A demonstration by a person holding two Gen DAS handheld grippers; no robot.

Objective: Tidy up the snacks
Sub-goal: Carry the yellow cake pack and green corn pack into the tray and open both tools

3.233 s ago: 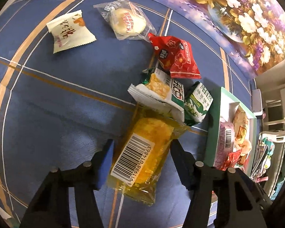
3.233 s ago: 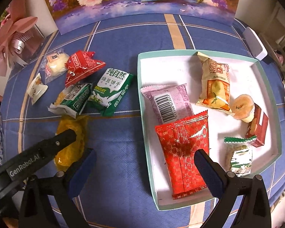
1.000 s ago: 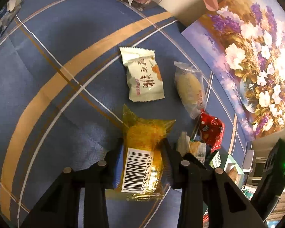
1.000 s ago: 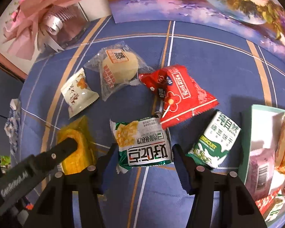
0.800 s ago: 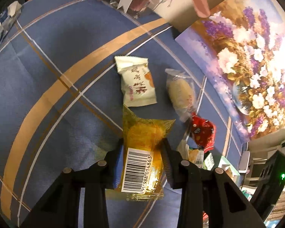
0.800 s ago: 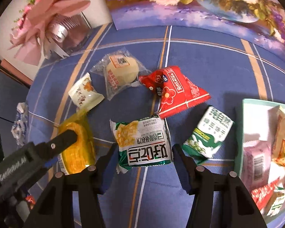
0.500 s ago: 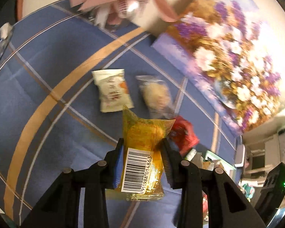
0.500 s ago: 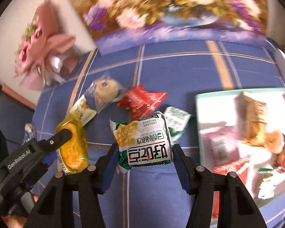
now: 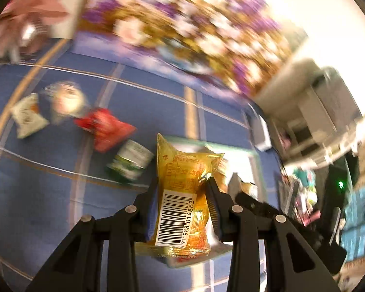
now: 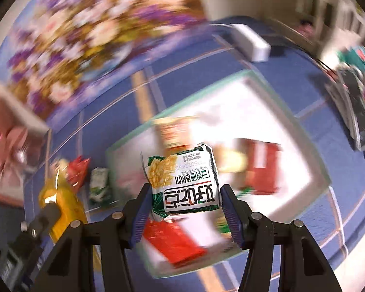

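My left gripper (image 9: pixel 182 204) is shut on a yellow snack packet (image 9: pixel 182 194) with a barcode, held in the air near the tray's left edge. My right gripper (image 10: pixel 183 202) is shut on a green-and-white snack packet (image 10: pixel 185 185), held above the white tray (image 10: pixel 301 146) with a green rim. The tray holds several snacks, among them a red packet (image 10: pixel 262 168) and a long red packet (image 10: pixel 175 241). On the blue tablecloth lie a red packet (image 9: pixel 104 129), a green-white biscuit packet (image 9: pixel 129 163), a clear-wrapped bun (image 9: pixel 65 102) and a white packet (image 9: pixel 26 116). Both views are motion-blurred.
A flower painting (image 10: pixel 68 36) stands at the table's back. A pink bouquet (image 10: pixel 4 150) sits at the back left. A white box (image 10: pixel 250 41) lies behind the tray. Shelves and clutter (image 9: pixel 316 146) stand past the table's right edge.
Both grippers have lifted their packets off the cloth and swung right toward the tray. The right gripper's packet now hangs over the tray.
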